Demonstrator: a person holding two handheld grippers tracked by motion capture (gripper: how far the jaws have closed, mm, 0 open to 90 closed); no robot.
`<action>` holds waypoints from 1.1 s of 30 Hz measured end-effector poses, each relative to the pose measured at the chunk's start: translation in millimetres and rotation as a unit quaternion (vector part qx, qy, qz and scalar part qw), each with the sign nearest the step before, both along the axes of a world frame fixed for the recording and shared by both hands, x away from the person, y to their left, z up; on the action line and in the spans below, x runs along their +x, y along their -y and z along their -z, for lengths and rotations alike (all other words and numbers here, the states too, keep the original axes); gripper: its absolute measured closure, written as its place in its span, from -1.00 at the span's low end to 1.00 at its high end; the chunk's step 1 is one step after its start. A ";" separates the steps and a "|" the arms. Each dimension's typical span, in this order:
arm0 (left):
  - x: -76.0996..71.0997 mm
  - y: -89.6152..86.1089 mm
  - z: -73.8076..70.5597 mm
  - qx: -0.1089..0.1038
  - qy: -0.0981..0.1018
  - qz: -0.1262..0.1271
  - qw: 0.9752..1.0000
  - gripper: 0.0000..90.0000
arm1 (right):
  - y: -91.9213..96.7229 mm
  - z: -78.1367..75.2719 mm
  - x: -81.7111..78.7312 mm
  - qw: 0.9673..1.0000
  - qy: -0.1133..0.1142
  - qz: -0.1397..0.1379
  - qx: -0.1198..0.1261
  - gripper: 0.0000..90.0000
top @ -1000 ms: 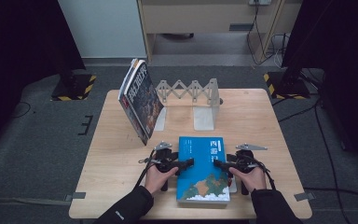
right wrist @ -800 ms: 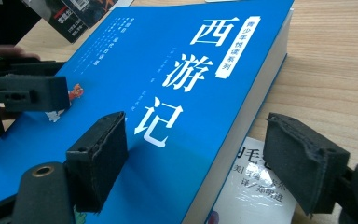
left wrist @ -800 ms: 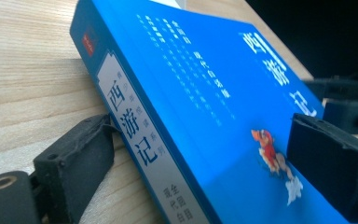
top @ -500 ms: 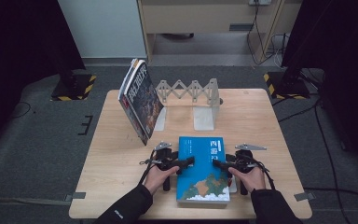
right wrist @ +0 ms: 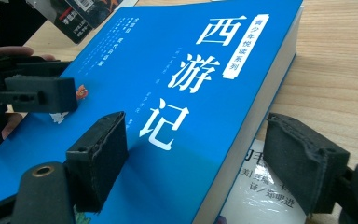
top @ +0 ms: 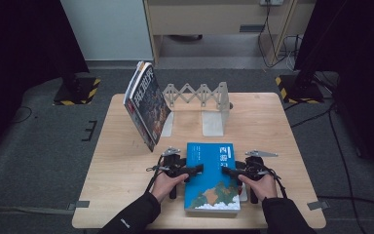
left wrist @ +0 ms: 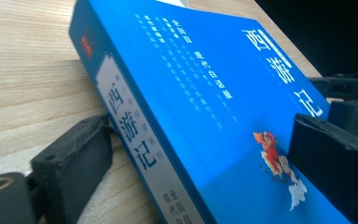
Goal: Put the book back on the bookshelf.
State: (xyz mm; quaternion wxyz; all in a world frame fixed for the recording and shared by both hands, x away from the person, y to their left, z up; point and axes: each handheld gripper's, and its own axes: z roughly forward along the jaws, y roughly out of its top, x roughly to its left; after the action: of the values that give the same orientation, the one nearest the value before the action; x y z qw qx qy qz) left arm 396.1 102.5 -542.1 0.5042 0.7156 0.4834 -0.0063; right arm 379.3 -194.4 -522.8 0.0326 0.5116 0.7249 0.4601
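My left gripper and right gripper each hold one side edge of the blue book, low in the middle of the frame, on the counter; I should squeeze both evenly and lift level, so it won't slip onto the white book underneath.

My jaw pads are matt black foam, rough-edged. The blue book has a glossy paper cover; under it lies a white book in shiny film. The table is pale matt wood; the book rack is dull grey metal.
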 end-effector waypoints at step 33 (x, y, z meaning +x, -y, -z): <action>5.4 -12.2 -12.1 -0.006 -0.074 0.023 0.997 -0.50 | -2.1 2.4 0.9 1.000 -0.008 -0.011 0.013 -0.52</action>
State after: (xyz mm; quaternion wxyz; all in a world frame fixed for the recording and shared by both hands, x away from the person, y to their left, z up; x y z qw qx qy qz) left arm 401.5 114.7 -529.9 0.4705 0.7212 0.5030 -0.0738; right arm 380.2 -192.3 -525.2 0.0150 0.5073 0.7249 0.4657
